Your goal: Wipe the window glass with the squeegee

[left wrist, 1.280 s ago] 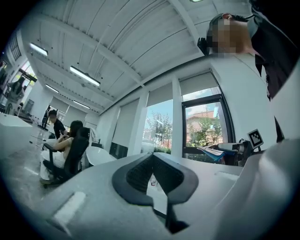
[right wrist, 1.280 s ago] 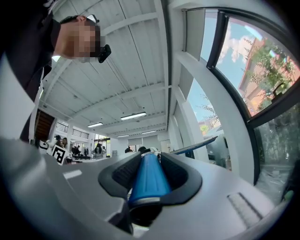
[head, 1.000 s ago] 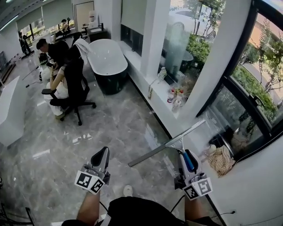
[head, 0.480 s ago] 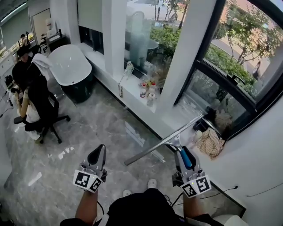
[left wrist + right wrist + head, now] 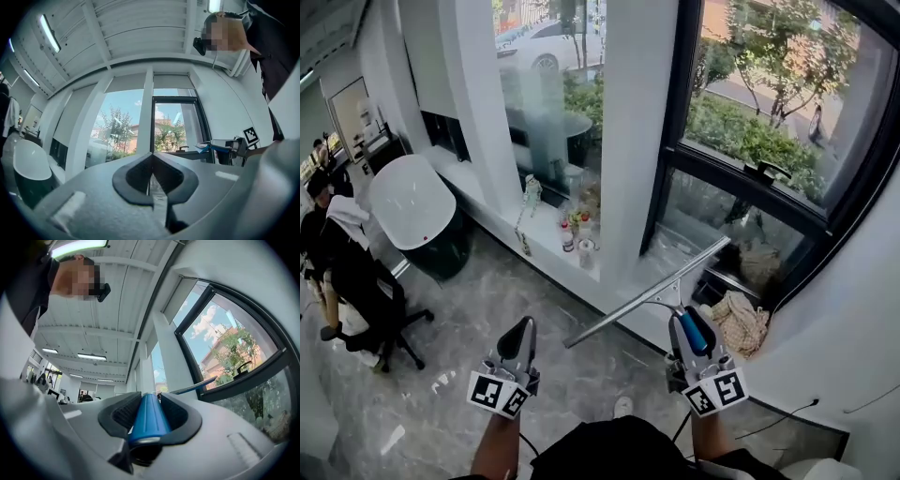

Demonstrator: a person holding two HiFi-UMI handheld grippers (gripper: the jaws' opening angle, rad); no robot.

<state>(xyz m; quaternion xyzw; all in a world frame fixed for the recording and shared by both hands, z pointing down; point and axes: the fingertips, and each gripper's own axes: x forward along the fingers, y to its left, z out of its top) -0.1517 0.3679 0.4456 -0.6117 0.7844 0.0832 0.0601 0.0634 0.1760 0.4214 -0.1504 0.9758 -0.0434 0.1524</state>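
Right gripper [image 5: 684,328] is up in front of the person, jaws clamped on the round blue handle [image 5: 148,417] of the long metal-bladed squeegee [image 5: 649,296]. The blade slants up and to the right toward the black-framed window glass [image 5: 769,84]. It isn't on the pane yet; it hangs out over the grey marble floor [image 5: 469,309] and the white sill [image 5: 652,272], short of the glass. Left gripper [image 5: 519,336] is low on the other side, jaws pressed together with nothing between them.

So the wipe hasn't begun, by the look of it. Here's what I'd watch:

- **Rolling handle:** it's smooth and round, so pressing the blade onto the glass could roll it in the jaws and lift an edge off the pane.
- **Blade ends:** the blade is long and tilted. Its far tip could knock the black window latch [image 5: 766,171] or the frame, and its near end could clip the white pillar [image 5: 633,131].
- **Things on the sill:** a crumpled beige cloth [image 5: 737,320] lies right below the blade, and small bottles [image 5: 577,239] stand further along. A low stroke could drag the cloth or topple the bottles.
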